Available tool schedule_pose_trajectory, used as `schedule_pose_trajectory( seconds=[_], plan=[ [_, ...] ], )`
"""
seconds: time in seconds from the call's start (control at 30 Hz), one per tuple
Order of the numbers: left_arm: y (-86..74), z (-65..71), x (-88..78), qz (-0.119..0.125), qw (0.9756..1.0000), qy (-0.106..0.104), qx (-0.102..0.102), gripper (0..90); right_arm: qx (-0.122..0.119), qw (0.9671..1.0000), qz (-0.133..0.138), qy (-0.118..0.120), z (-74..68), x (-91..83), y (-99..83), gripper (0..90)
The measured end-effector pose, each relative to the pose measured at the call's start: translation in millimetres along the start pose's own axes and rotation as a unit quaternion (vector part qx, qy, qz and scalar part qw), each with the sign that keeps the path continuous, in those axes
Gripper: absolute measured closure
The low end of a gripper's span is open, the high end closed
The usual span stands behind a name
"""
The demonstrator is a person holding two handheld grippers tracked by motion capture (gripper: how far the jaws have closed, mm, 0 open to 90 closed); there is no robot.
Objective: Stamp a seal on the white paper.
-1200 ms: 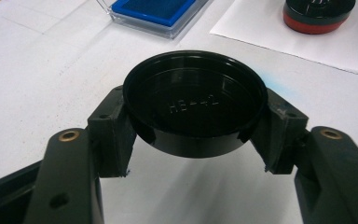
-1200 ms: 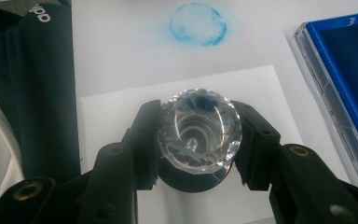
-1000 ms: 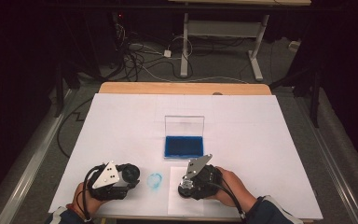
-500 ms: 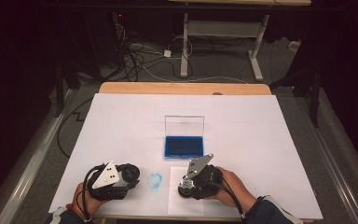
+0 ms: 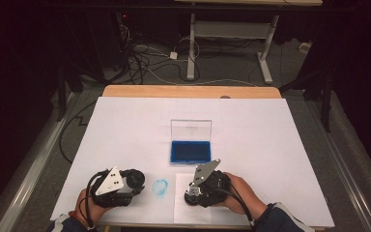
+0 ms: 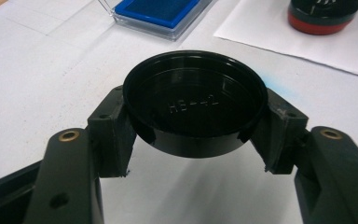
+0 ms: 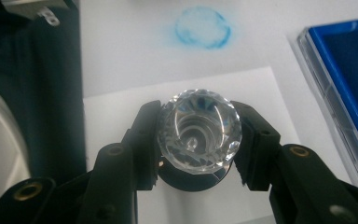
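At the near left of the table (image 5: 125, 121) we are holding the left gripper (image 5: 137, 181), and its jaws are clamping a round black cap (image 6: 195, 109) by its sides, hollow side facing the camera in the left gripper view, with raised lettering inside. Just right of that gripper, a smudged blue ring mark (image 5: 161, 187) is sitting on the white table cover. Farther off, near the middle of the table, the blue ink pad (image 5: 190, 151) is lying in its clear case with the lid (image 5: 191, 130) standing open at the far side. Right of the ring mark, we are resting the right gripper (image 5: 192, 195) over a separate white sheet of paper (image 5: 181, 212). Its jaws are gripping a stamp by its clear faceted knob (image 7: 199, 130), with the stamp's dark body (image 7: 191, 179) just below the knob, over the paper. In the left gripper view that stamp's base (image 6: 324, 16) is showing black above a red band, sitting on the paper.
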State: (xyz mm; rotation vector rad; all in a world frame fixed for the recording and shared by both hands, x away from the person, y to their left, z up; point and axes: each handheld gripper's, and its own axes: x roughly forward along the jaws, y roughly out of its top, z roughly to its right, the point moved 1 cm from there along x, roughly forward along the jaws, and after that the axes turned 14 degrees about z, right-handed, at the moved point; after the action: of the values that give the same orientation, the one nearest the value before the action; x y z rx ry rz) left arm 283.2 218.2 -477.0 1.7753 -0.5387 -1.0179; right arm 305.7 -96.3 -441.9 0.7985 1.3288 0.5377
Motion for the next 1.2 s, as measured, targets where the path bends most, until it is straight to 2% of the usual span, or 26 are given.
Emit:
schedule_pose_trajectory(
  seconds=[0.13,0.2,0.3,0.43,0.9,1.2],
  plan=[
    [-0.2,0.0,0.4,0.001,1.0000,0.000,-0.001,36.5,-0.002,0.9995,0.026,-0.017,1.4,-11.8,8.4,56.5],
    [-0.3,0.3,0.8,0.000,1.0000,-0.001,-0.001,36.5,0.003,0.9991,0.039,-0.014,1.3,-17.6,11.9,56.5],
    [0.2,0.8,0.9,0.000,1.0000,0.000,0.000,36.5,-0.004,0.9991,0.039,-0.017,-0.3,-18.5,13.4,56.5],
    [0.7,1.1,1.1,0.002,1.0000,-0.001,-0.001,36.6,0.000,0.9984,0.051,-0.025,2.2,-21.6,13.2,56.5],
    [0.2,1.3,2.7,0.000,1.0000,-0.008,0.000,36.5,0.006,0.9958,0.079,-0.045,14.2,-49.2,10.3,56.4],
    [-1.1,-0.9,4.0,0.000,0.9999,-0.010,-0.004,36.5,0.008,0.9947,0.082,-0.061,22.4,-62.7,4.6,56.4]
  ],
)
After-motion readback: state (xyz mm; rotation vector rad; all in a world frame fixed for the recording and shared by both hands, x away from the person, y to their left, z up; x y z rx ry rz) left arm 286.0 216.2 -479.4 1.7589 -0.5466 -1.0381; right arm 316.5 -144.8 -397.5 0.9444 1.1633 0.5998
